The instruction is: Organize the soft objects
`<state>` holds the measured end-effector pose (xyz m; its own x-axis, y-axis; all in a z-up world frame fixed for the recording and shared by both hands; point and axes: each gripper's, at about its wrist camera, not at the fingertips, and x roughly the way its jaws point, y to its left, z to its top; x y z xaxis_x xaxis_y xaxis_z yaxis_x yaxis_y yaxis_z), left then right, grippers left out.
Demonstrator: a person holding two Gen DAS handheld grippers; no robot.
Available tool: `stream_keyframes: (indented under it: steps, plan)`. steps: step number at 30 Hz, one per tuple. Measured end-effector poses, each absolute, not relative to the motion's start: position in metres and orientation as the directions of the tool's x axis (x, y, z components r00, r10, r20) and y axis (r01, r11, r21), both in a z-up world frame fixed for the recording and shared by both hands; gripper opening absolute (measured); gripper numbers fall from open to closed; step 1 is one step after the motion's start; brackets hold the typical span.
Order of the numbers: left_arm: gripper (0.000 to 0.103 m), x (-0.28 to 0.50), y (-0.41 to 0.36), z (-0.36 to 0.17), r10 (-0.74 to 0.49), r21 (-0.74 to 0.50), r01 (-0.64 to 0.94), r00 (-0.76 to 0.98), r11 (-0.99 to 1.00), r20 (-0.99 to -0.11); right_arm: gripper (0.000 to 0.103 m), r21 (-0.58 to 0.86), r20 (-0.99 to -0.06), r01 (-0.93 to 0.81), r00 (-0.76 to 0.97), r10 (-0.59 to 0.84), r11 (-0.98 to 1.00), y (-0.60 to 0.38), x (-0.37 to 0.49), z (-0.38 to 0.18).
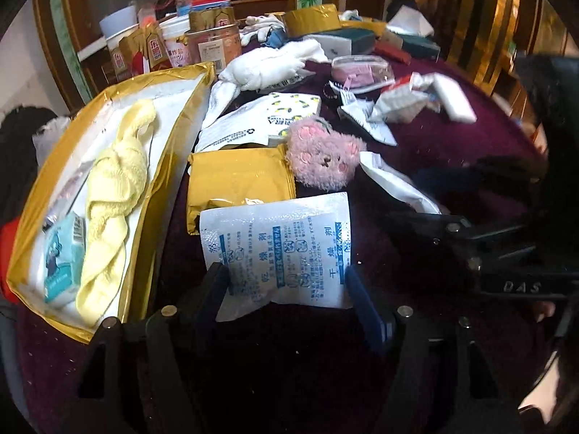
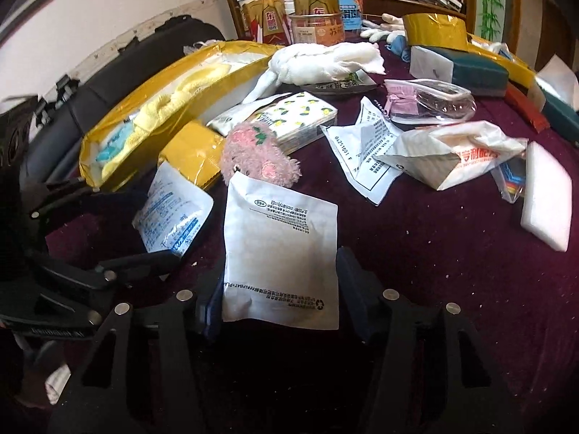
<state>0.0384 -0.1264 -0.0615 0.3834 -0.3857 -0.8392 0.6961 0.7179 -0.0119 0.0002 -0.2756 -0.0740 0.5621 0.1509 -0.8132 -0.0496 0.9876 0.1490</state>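
Note:
My left gripper [image 1: 287, 282] is shut on a white desiccant pouch with blue print [image 1: 278, 249], also seen in the right wrist view [image 2: 170, 213]. My right gripper [image 2: 280, 285] is shut on a white printed packet [image 2: 280, 256]. A pink plush bear [image 1: 322, 155] lies beyond both, on a gold pouch [image 1: 239, 184]. A gold tray [image 1: 170, 152] at the left holds a yellow knit cloth [image 1: 112, 202] and a teal tissue pack [image 1: 63, 256].
The maroon tablecloth [image 2: 416, 260] carries a white towel [image 1: 267, 65], a lemon-print tissue pack [image 2: 307, 123], a clear pouch with a pink item [image 2: 430, 103], torn white wrappers [image 2: 459, 159], a white foam block [image 2: 546, 199], and jars [image 1: 213, 43] at the back.

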Motion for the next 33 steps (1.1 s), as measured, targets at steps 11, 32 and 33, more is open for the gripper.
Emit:
stream_keyframes:
  steps: [11,32,33]
  plan:
    - [0.032,0.046,-0.13,-0.067,-0.372,0.018,0.674,0.431,0.739,-0.822,0.057,0.176,-0.806,-0.024,0.571,0.158,0.984,-0.279,-0.001,-0.073]
    - [0.025,0.034,-0.109,-0.048,-0.537,-0.18,0.66,0.39,0.73,-0.748,0.033,0.298,-0.744,-0.02,0.621,0.246,0.954,-0.294,-0.01,-0.067]
    - [0.025,0.032,-0.108,-0.047,-0.541,-0.181,0.663,0.389,0.727,-0.746,0.033,0.32,-0.739,-0.013,0.622,0.259,0.947,-0.298,-0.01,-0.068]
